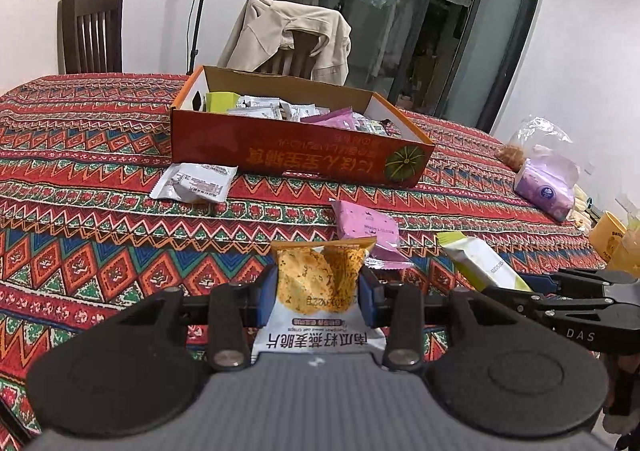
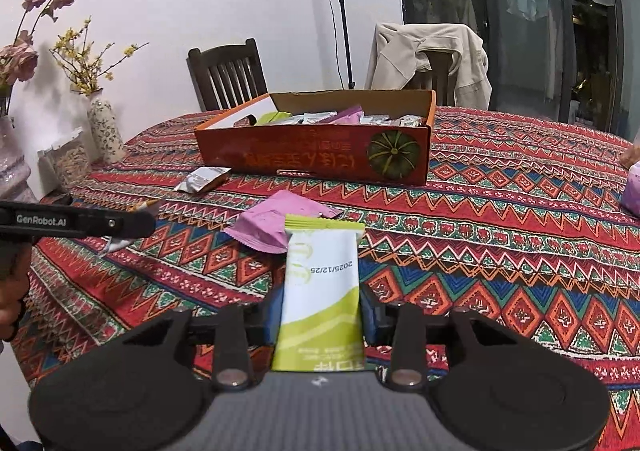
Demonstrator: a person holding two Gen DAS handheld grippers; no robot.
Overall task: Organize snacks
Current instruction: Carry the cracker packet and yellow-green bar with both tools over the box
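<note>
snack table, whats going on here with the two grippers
A person is sorting snacks into the orange cardboard box. The left gripper is shut on an oat crisp packet, and the right gripper is shut on a green and white packet. Both are short of the box. A pink packet and a silver packet lie loose on the patterned tablecloth.

Near the orange box: two loose packets on the cloth, one white, one pink; two more gripped, one orange crisp packet, one green-white; two chairs behind it
</note>
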